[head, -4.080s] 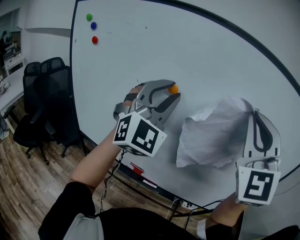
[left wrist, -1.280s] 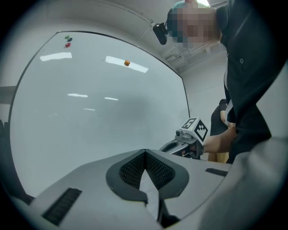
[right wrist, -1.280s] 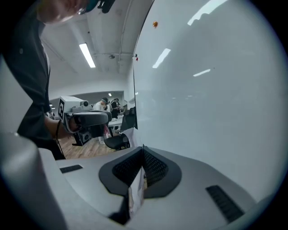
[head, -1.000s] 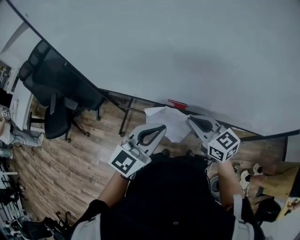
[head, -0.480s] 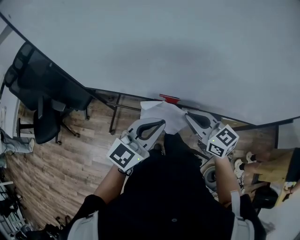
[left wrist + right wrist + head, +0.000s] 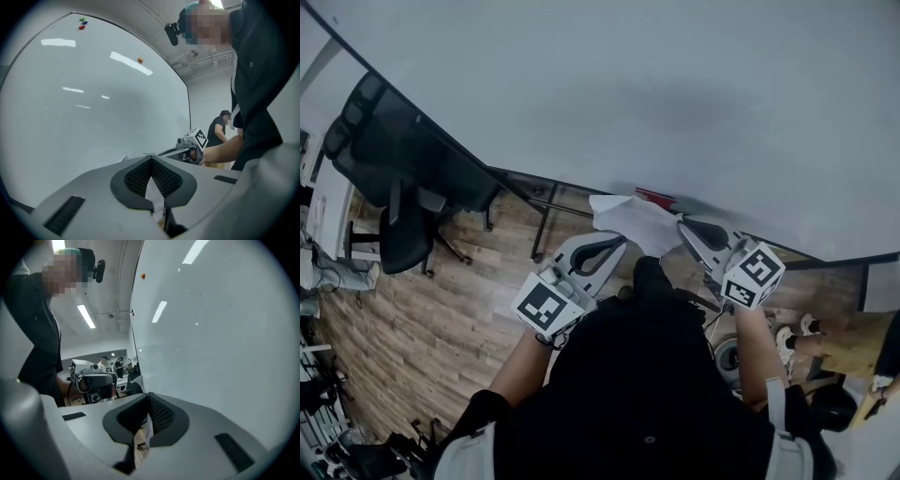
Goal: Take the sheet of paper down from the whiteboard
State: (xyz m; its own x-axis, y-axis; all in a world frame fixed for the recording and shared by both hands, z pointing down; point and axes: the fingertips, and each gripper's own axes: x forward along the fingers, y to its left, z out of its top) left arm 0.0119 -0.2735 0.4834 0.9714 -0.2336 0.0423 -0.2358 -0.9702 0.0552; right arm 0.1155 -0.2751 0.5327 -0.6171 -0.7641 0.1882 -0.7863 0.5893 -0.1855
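Sheet of paper [image 6: 630,223]: off the whiteboard [image 6: 675,94], below its lower edge, stretched crosswise between the two grippers. Left gripper [image 6: 617,246] and right gripper [image 6: 682,225]: jaws closed on opposite edges of the sheet, neither nearer than the other.
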